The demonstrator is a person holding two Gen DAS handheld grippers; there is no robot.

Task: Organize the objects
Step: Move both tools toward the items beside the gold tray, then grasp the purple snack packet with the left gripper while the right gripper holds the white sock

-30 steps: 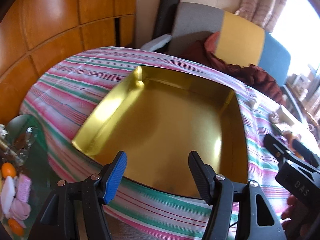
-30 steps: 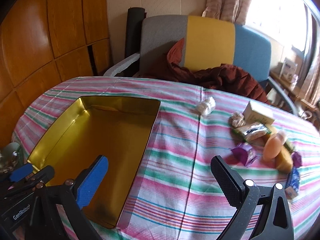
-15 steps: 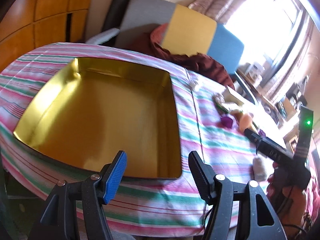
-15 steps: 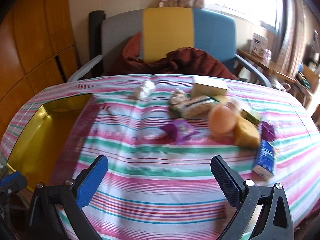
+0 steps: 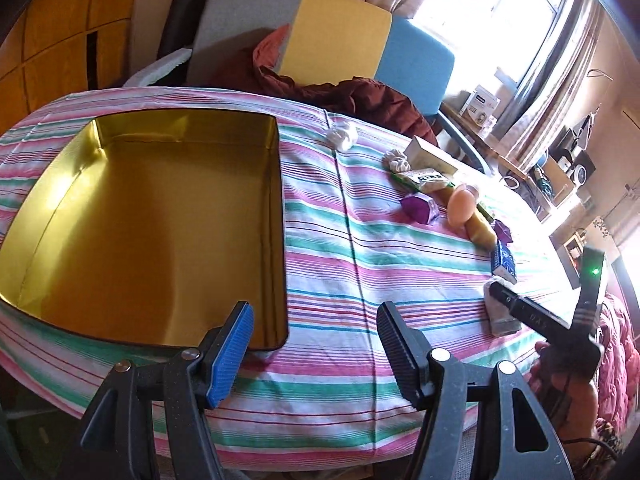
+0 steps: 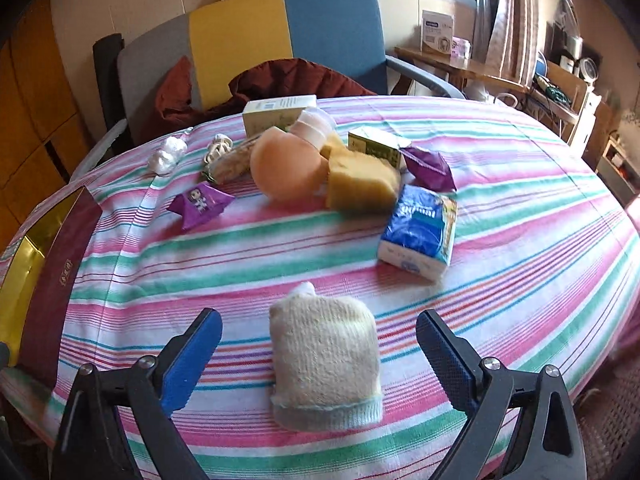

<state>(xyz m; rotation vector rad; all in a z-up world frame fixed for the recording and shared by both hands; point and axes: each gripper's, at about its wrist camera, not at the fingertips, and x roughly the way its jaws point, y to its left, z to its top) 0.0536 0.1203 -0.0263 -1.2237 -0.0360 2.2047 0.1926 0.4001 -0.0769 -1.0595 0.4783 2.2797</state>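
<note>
An empty gold tin box (image 5: pixel 80 168) lies on the striped tablecloth at the left; its dark red outer wall (image 6: pixel 60 276) shows in the right wrist view. My left gripper (image 5: pixel 316 340) is open and empty, just in front of the box's near right corner. My right gripper (image 6: pixel 320 344) is open, its fingers on either side of a folded cream knit sock (image 6: pixel 324 360) without touching it; it also shows in the left wrist view (image 5: pixel 496 296). Beyond lie a blue tissue pack (image 6: pixel 420 228), yellow sponge (image 6: pixel 360 180), peach bottle (image 6: pixel 288 160) and purple packets (image 6: pixel 200 202).
More small items cluster at the table's far side: a pale box (image 6: pixel 276 114), a green box (image 6: pixel 374 146), a white wad (image 6: pixel 166 156). A grey, yellow and blue chair (image 6: pixel 260 36) with a dark red cloth stands behind the table. Wooden panels are at left.
Both grippers have swung to the right. The left view has turned from the box toward the table's middle. The right gripper has come down over the cream sock, which now lies between its fingers.
</note>
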